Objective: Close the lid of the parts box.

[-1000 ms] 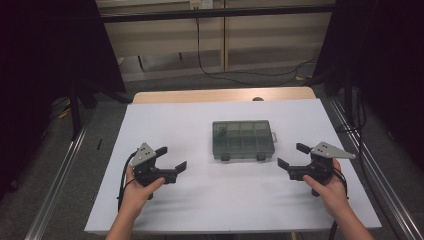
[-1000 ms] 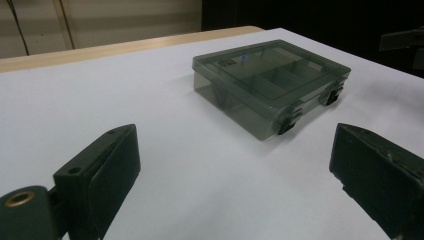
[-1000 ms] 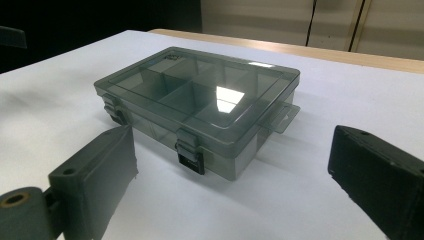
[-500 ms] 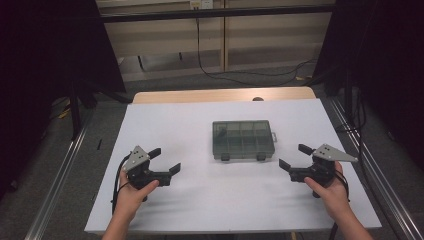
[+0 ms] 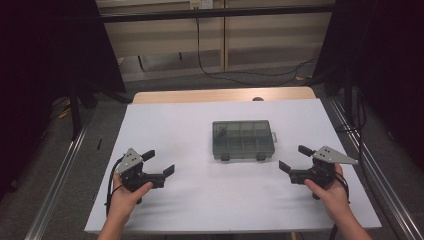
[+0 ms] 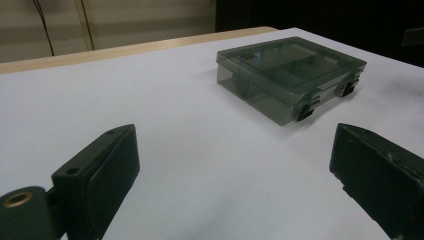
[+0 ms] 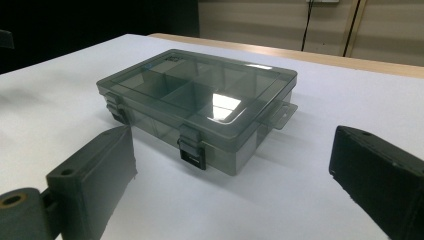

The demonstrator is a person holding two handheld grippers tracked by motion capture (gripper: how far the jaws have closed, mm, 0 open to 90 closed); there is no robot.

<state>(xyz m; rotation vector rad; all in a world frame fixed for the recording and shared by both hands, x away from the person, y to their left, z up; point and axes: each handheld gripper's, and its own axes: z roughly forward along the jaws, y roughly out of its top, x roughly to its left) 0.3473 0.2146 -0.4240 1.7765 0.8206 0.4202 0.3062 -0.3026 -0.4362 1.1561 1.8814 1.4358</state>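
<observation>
A smoke-grey clear compartment box (image 5: 243,140) lies flat on the white table top (image 5: 180,125), lid closed, its two latches on the near side. My left gripper (image 5: 159,162) is held at the near left, open and empty, well to the left of the box. My right gripper (image 5: 294,158) is held at the near right, open and empty, a short way right of the box. In the left gripper view the box (image 6: 290,80) lies beyond the spread jaws of the left gripper (image 6: 235,175). The right gripper view has the box (image 7: 200,95) close ahead of the right gripper (image 7: 235,175).
A wooden table edge (image 5: 220,95) runs behind the white top. Metal rails (image 5: 55,175) flank the table on both sides. Cables (image 5: 240,75) lie on the floor at the back. Dark curtains hang to the left and right.
My left gripper has drifted a little left and toward the near edge. The right gripper has shifted slightly nearer. Both stay open; the box has not moved.
</observation>
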